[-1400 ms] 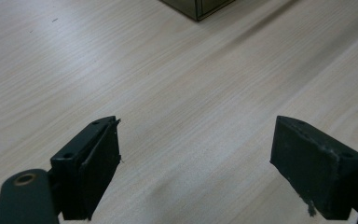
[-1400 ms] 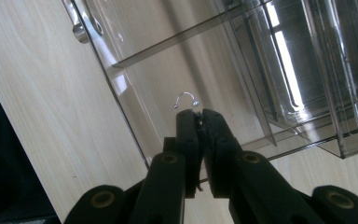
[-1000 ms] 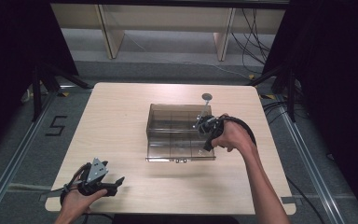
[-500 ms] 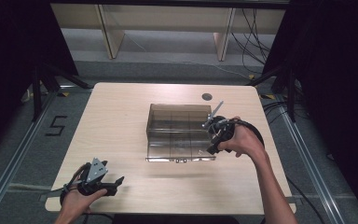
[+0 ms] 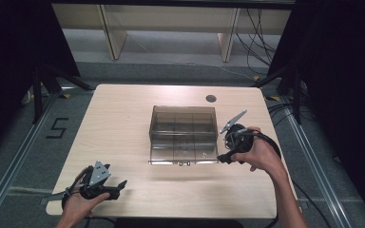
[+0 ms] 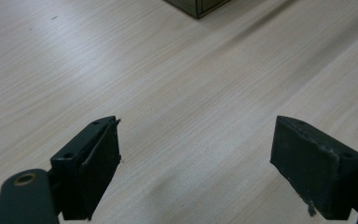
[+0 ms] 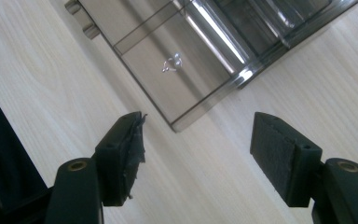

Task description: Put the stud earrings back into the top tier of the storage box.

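The clear box (image 5: 183, 134) is sitting at the table's (image 5: 123, 123) centre, its lid lying shut, with small metal bits (image 7: 171, 63) showing through the lid in the right gripper view. The right gripper (image 5: 227, 151) is hovering at the box's 3 o'clock side, near its front corner; its jaws have just been opening and are standing released with nothing between them. The left gripper (image 5: 119, 186) is resting at the table's 7 o'clock edge, well apart from the box, its 2 jaws spread wide over bare wood
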`<control>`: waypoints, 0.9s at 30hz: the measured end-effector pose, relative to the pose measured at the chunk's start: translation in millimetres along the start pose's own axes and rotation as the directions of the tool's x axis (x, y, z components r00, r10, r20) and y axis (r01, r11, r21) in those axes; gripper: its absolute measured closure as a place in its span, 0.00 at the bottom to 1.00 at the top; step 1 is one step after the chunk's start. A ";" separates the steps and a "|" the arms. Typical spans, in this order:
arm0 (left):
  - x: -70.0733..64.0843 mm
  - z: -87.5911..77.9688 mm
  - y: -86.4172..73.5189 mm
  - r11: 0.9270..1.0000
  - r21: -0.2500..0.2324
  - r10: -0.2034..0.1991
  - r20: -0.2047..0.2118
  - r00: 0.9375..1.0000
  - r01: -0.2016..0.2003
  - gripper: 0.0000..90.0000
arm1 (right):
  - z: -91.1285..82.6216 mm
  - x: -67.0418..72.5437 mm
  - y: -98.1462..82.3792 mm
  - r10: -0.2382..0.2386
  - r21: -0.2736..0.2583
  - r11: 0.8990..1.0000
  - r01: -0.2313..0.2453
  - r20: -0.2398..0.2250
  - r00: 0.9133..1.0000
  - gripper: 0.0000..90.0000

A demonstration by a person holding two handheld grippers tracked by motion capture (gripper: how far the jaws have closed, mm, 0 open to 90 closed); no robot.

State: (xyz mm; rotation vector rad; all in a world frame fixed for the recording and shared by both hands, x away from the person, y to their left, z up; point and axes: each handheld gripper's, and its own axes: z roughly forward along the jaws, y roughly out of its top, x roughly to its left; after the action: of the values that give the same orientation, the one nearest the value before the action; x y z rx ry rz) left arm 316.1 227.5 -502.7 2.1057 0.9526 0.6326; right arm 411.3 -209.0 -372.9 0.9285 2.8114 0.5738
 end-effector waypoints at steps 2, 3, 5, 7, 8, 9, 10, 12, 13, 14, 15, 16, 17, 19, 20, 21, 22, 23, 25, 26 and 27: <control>0.1 -0.3 -0.1 1.000 -0.003 -0.001 0.006 1.000 0.001 0.17 | 0.9 1.3 -7.1 0.007 -0.013 1.000 -0.007 0.001 1.000 0.39; 0.5 -0.3 0.2 1.000 -0.001 -0.005 0.009 1.000 0.005 0.17 | 1.1 1.2 -9.8 0.009 -0.021 1.000 -0.009 0.001 1.000 0.38; 0.2 -0.3 0.0 1.000 0.000 -0.008 0.010 1.000 0.008 0.17 | 2.2 2.0 -16.4 0.026 -0.038 0.999 -0.026 -0.003 1.000 0.38; -0.3 -0.4 0.0 1.000 0.000 0.000 0.001 1.000 0.000 0.17 | 3.3 2.2 -24.1 0.031 -0.045 0.998 -0.031 0.001 1.000 0.38; -0.5 0.1 0.0 1.000 0.000 -0.001 -0.001 1.000 0.001 0.17 | 4.0 4.0 -28.9 0.052 -0.044 0.998 -0.052 -0.003 0.999 0.37; 0.3 -0.3 0.3 1.000 0.006 0.015 0.003 1.000 -0.015 0.17 | 4.6 4.3 -31.4 0.041 -0.053 0.998 -0.041 0.003 0.999 0.37; -0.9 0.1 -0.2 1.000 0.008 -0.006 0.010 1.000 0.006 0.17 | 5.4 6.9 -35.6 0.049 -0.058 0.997 -0.049 0.001 0.999 0.37; 2.3 -1.7 0.6 0.998 0.034 0.047 0.013 0.999 -0.047 0.17 | 5.8 11.1 -42.3 0.071 -0.066 0.995 -0.071 -0.003 0.997 0.36; 2.7 -1.8 0.8 0.998 0.038 0.049 0.019 0.999 -0.049 0.17 | 6.3 11.8 -45.6 0.072 -0.072 0.995 -0.072 0.002 0.997 0.36; 2.7 -1.8 0.7 0.998 0.039 0.051 0.017 0.999 -0.052 0.17 | 7.2 11.2 -48.8 0.061 -0.080 0.995 -0.061 0.007 0.998 0.36; 2.6 -1.9 0.7 0.998 0.039 0.051 0.018 0.999 -0.052 0.17 | 7.8 13.8 -52.0 0.092 -0.069 0.993 -0.091 0.009 0.996 0.35; 2.6 -1.9 0.8 0.998 0.040 0.051 0.019 0.999 -0.052 0.17 | 9.5 14.5 -56.1 0.083 -0.076 0.994 -0.083 0.006 0.996 0.34; 2.7 -2.0 0.9 0.998 0.040 0.053 0.018 0.998 -0.053 0.17 | 10.4 15.8 -57.9 0.091 -0.077 0.993 -0.091 0.001 0.996 0.34; 1.9 -2.5 0.7 0.998 0.040 0.049 0.009 0.999 -0.049 0.17 | 13.4 17.4 -63.7 0.099 -0.067 0.993 -0.099 0.004 0.995 0.34; 0.2 -1.0 0.5 1.000 0.013 0.023 0.008 1.000 -0.023 0.17 | 14.6 19.3 -66.3 0.108 -0.068 0.992 -0.107 -0.001 0.994 0.34; -0.4 0.6 0.4 1.000 0.002 0.006 0.002 1.000 -0.006 0.17 | 15.6 18.8 -69.1 0.084 -0.079 0.993 -0.082 0.015 0.996 0.33; 0.0 0.2 0.5 1.000 0.005 0.001 0.003 1.000 -0.001 0.17 | 15.4 20.2 -70.8 0.087 -0.074 0.994 -0.086 0.016 0.996 0.32; -0.1 -0.4 0.3 1.000 -0.003 -0.001 0.010 1.000 0.001 0.17 | 15.9 21.5 -72.0 0.089 -0.076 0.993 -0.088 0.012 0.996 0.31; -0.2 -0.1 0.2 1.000 -0.003 -0.004 0.011 1.000 0.004 0.17 | 17.7 24.3 -75.2 0.101 -0.093 0.991 -0.098 0.020 0.995 0.30; 0.0 0.1 0.3 1.000 0.001 -0.001 0.006 1.000 0.001 0.17 | 17.4 24.9 -76.7 0.085 -0.105 0.991 -0.082 0.019 0.996 0.29; -0.1 0.3 0.5 1.000 0.002 0.000 0.004 1.000 0.000 0.17 | 17.3 27.2 -77.8 0.100 -0.097 0.990 -0.098 0.016 0.995 0.29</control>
State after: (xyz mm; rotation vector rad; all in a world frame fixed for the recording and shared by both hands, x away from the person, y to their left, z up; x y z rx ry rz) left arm 316.4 227.1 -502.5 2.1082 0.9510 0.6278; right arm 350.8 -244.8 -419.3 1.0529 2.7045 0.7012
